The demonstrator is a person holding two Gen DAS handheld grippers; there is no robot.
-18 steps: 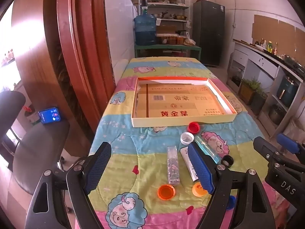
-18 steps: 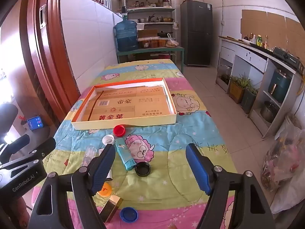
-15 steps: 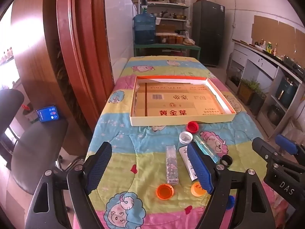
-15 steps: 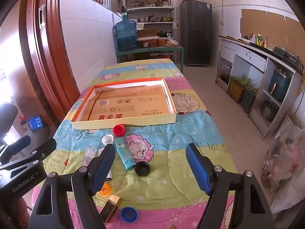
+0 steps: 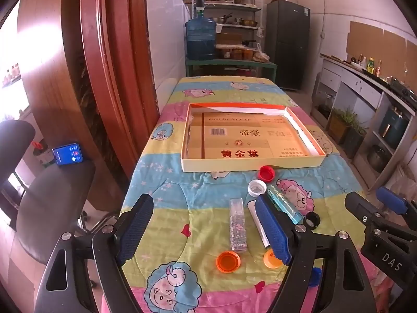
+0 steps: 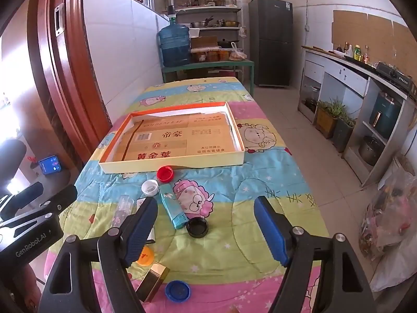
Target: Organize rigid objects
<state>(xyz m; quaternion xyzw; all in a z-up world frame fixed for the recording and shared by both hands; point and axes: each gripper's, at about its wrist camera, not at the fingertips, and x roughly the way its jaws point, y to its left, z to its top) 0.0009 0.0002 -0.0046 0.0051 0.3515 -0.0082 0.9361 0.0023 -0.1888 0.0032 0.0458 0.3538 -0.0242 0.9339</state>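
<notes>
Caps, small boxes and a teal lighter (image 6: 173,210) are lying scattered mid-frame on the quilt-covered desk (image 6: 260,182), just below the shallow tray (image 6: 172,165), which is sitting at centre. Left tongs (image 5: 206,230) and right tongs (image 6: 206,230) are hovering at lower frame, both released, gripping nothing.

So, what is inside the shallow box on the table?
The shallow box holds only a flattened printed cardboard sheet. What lies beneath the sheet is covered.
</notes>
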